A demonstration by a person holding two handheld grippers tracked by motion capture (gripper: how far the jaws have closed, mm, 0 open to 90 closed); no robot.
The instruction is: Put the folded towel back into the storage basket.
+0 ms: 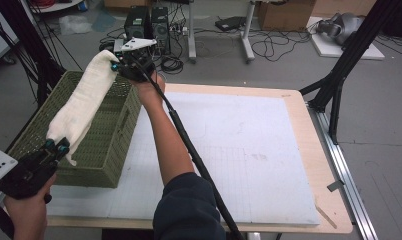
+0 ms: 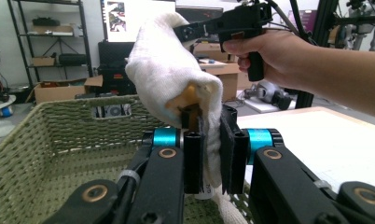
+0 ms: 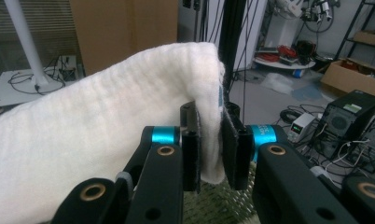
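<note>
A cream-white folded towel (image 1: 84,102) hangs stretched in the air above the green woven basket (image 1: 101,150) at the table's left. My left gripper (image 1: 57,146) is shut on the towel's near end, low at the basket's front left corner. My right gripper (image 1: 116,64) is shut on the far end, held high over the basket's back rim. In the left gripper view the towel (image 2: 169,70) rises from between my jaws toward the other gripper (image 2: 223,25). The right gripper view has the towel (image 3: 83,135) draped leftward from my pinching jaws.
A white gridded mat (image 1: 239,150) covers the wooden table (image 1: 334,210) right of the basket. A black cable (image 1: 194,155) trails along the person's right forearm. Black stand legs (image 1: 339,85) and computer towers (image 1: 149,22) stand on the floor beyond the table.
</note>
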